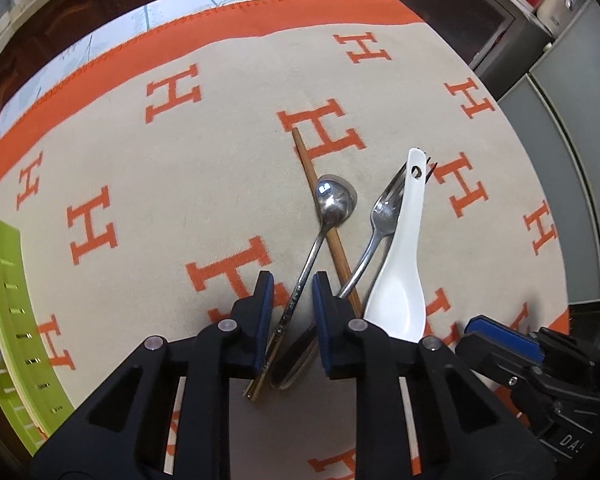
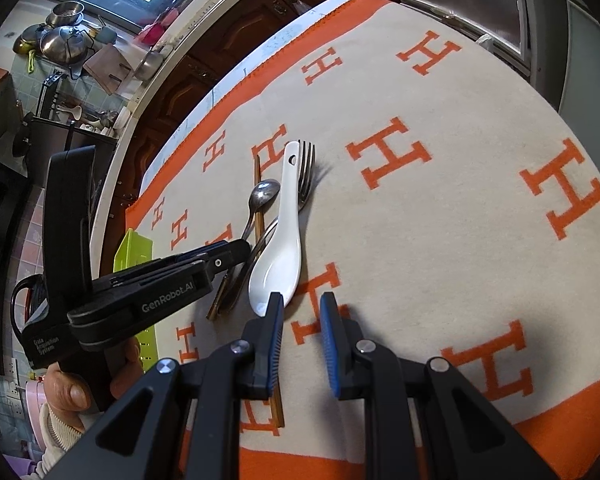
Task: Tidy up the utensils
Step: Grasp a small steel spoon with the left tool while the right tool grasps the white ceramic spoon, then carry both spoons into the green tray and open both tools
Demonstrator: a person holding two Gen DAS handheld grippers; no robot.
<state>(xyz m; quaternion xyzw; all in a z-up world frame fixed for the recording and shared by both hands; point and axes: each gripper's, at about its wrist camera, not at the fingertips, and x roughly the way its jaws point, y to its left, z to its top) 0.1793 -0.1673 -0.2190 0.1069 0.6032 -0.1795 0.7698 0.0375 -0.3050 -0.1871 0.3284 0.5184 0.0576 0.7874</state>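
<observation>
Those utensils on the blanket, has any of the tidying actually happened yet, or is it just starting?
Just starting. Nothing looks sorted: the metal spoon, fork, white spoon and chopstick lie piled together on the blanket, away from the green basket. In hand: the left gripper is open around the metal spoon's handle, not clamped. The right gripper is open, empty. All four remain.

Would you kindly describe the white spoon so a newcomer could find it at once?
On the beige cloth patterned with orange H letters lies a small pile of utensils. The white spoon lies at its right edge, over a metal fork. It alone is glossy white, with a hole in its handle.
</observation>
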